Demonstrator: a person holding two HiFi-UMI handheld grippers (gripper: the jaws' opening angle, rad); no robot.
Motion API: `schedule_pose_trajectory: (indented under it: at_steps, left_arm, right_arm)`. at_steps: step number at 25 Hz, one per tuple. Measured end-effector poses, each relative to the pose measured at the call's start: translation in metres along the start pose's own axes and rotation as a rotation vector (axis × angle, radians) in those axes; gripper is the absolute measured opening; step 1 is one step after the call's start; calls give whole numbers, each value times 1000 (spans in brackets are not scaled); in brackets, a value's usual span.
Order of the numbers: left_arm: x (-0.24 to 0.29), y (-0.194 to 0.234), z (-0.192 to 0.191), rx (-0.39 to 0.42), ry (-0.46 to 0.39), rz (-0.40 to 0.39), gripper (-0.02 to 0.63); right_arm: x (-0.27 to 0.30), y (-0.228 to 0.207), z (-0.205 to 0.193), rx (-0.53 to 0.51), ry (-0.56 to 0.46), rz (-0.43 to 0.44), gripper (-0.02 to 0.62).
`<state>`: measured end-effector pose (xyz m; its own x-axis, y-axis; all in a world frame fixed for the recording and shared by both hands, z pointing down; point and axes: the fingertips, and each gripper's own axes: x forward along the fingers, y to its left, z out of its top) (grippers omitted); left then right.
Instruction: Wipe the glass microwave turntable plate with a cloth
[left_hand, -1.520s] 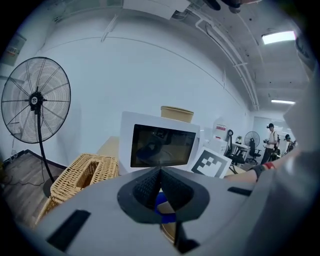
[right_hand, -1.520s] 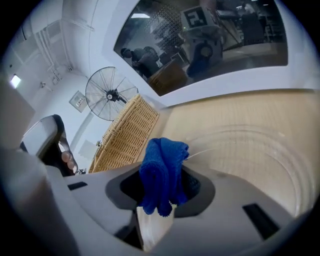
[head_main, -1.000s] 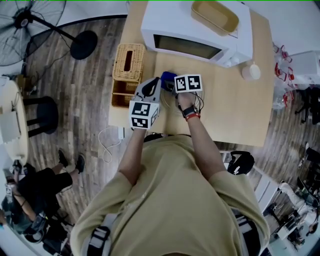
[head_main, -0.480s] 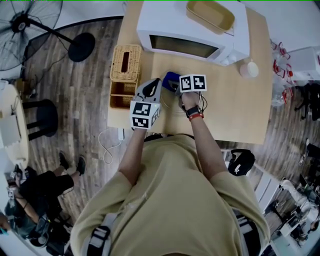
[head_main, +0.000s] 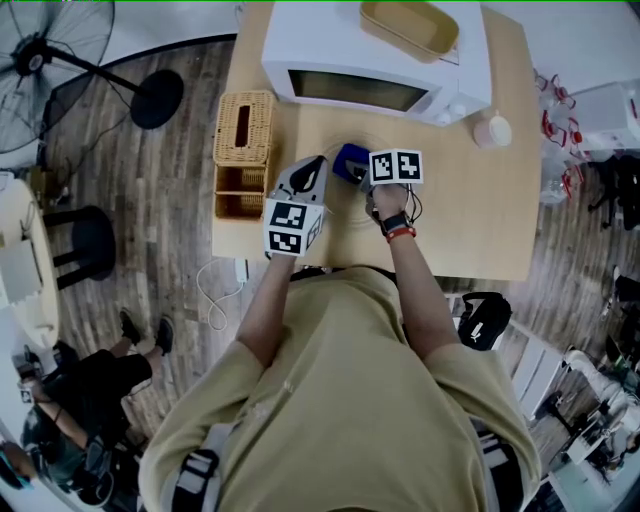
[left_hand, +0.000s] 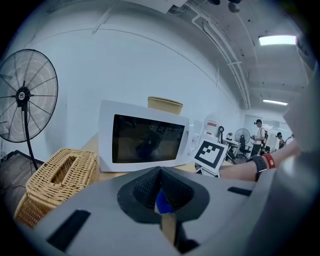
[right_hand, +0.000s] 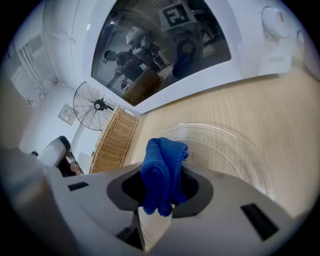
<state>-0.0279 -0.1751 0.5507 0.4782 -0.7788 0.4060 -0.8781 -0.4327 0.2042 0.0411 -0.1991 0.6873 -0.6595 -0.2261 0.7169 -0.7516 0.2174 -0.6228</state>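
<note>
Right tool clamped on a folded blue cloth; cloth stands up out of the jaws, against the left part of the glass turntable plate; contact between cloth and glass cannot be told. Plate lies flat on the wooden surface, in front of the white microwave; microwave door closed. Left tool near the right one, at the plate's left side; jaws drawn together at the tips, nothing made out between them. Wicker basket left of the plate, on the same surface.
</note>
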Motion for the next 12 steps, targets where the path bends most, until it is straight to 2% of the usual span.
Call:
schedule_pose_trajectory:
  at_steps: [12]
  left_arm:
    - [9,-10,-1,23,14,-32,20]
  right_arm:
    - [-27,-30,-2,38,-35,-33,121]
